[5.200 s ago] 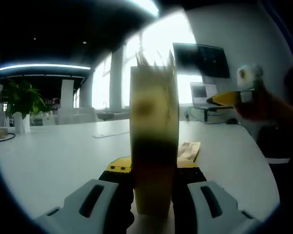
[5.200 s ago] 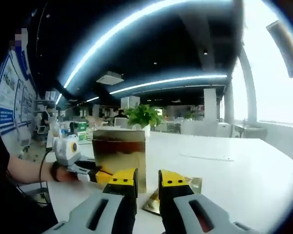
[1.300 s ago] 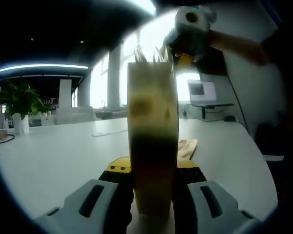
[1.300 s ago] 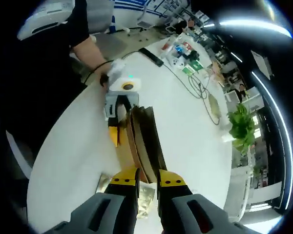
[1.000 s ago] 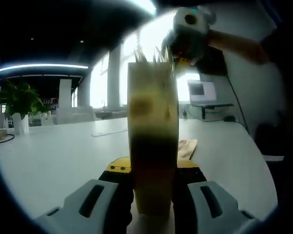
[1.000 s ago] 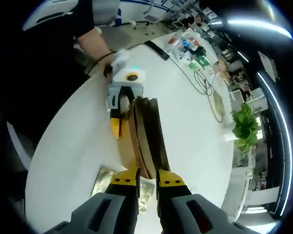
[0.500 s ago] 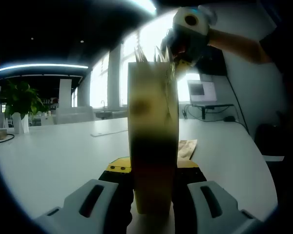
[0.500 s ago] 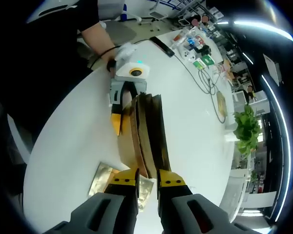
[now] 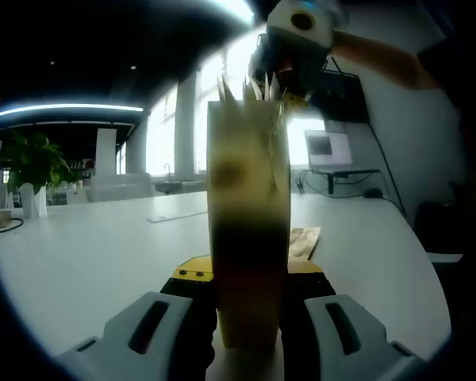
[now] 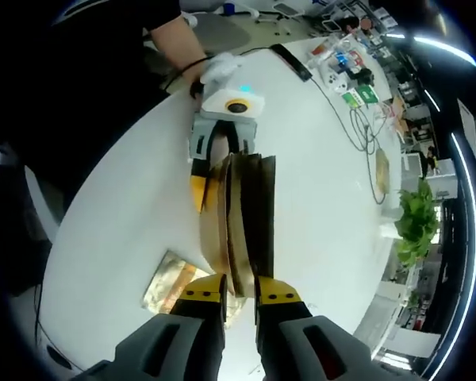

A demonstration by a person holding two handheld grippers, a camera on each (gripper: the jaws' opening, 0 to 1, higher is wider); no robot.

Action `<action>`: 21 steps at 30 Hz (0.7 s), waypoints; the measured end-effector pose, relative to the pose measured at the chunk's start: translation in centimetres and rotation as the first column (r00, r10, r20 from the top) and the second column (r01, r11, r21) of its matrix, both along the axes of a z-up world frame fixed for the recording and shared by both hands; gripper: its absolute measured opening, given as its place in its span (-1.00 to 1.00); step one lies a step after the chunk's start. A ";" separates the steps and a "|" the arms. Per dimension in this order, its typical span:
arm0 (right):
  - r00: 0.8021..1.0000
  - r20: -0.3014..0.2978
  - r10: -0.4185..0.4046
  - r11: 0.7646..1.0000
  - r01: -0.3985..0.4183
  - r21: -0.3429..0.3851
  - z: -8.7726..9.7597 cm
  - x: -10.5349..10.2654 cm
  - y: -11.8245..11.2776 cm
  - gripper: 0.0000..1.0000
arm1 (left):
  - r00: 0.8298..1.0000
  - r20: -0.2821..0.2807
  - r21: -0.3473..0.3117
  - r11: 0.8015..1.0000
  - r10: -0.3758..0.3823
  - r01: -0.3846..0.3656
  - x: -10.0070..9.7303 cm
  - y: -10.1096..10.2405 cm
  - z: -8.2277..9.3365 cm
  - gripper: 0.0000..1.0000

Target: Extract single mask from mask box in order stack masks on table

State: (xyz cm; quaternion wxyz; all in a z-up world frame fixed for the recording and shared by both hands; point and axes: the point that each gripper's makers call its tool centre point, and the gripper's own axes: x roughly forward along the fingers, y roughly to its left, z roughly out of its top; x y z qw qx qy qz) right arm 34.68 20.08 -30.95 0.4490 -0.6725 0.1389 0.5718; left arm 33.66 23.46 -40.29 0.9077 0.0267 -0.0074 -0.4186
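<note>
A tall tan mask box (image 9: 248, 230) stands upright on the white table (image 9: 95, 254), and my left gripper (image 9: 250, 274) is shut on its lower part. White mask edges (image 9: 254, 86) stick up out of its open top. My right gripper (image 9: 292, 75) sits at that opening. Seen from above in the right gripper view, the box (image 10: 242, 214) runs from my right gripper (image 10: 239, 290), whose jaws stand close together over a thin mask edge, to the left gripper (image 10: 222, 178). One gold mask packet (image 10: 170, 290) lies flat beside the box, also visible as a packet (image 9: 305, 242).
A person's hand and dark sleeve (image 10: 182, 40) hold the left gripper near the table's edge. Cables and small items (image 10: 357, 87) lie further along the table. A potted plant (image 9: 36, 159) stands far left, a laptop (image 9: 325, 151) far right.
My right gripper has come down onto the box top and now rises slightly. The mask edges stick higher out of the box. The left gripper and the box have stayed still.
</note>
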 end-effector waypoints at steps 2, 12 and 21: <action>1.000 -0.002 0.010 1.000 -0.010 -0.019 -0.1 -0.2 0.1 -0.81 | 1.000 0.000 0.000 1.000 0.000 0.000 0.1 0.1 0.0 -0.60; 0.998 0.030 0.063 0.983 -0.057 -0.174 -0.5 -0.3 0.6 -0.83 | 1.000 0.000 0.000 1.000 -0.002 0.002 0.1 0.1 0.0 -0.60; 0.997 -0.042 0.067 0.975 -0.074 -0.209 -2.0 -1.6 1.5 -0.90 | 1.000 -0.001 0.000 1.000 -0.002 0.002 0.0 0.0 0.0 -0.60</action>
